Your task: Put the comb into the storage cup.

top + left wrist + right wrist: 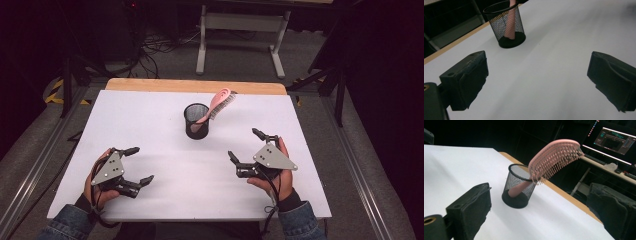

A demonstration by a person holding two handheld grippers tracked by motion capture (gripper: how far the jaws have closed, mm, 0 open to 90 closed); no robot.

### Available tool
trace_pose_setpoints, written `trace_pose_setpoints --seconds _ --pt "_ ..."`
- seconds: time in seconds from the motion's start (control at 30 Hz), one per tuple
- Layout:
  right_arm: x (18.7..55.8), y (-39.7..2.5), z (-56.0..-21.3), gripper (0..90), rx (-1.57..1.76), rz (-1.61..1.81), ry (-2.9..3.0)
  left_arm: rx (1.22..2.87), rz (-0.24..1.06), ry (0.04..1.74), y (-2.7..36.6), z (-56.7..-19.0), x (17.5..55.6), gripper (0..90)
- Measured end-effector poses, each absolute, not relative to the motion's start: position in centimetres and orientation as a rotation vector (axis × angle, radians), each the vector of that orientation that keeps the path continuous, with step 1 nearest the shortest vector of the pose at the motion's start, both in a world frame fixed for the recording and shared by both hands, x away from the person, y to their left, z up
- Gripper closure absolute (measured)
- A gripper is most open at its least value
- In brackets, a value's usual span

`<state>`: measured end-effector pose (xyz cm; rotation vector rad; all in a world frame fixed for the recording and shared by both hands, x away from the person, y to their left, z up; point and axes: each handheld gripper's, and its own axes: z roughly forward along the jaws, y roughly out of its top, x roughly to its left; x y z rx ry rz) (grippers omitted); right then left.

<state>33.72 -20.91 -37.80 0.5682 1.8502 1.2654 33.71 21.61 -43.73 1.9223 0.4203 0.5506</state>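
Observation:
A black mesh cup (196,121) stands upright near the middle back of the white table (160,110). A pink hairbrush (218,103) leans in it, handle down, bristle head sticking out over the rim to the right. The cup (506,25) and the brush handle (511,25) show far ahead in the left gripper view; cup (520,185) and brush (554,155) sit between the jaws in the right gripper view. My left gripper (138,164) rests open at the front left, holding nothing. My right gripper (245,145) rests open at the front right, also holding nothing.
The table's wooden back edge (195,86) runs behind the cup. Beyond it stand a white frame's legs (240,35) and cables on the floor. A lit monitor (615,140) sits on a desk off the table's far side.

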Motion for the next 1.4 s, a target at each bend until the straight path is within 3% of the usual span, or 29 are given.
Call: trace_pose_setpoints --seconds 1.4 --pt "32.6 -25.1 -43.3 5.9 0.696 1.138 1.935 1.935 0.545 0.412 21.3 -43.9 33.8 4.2"
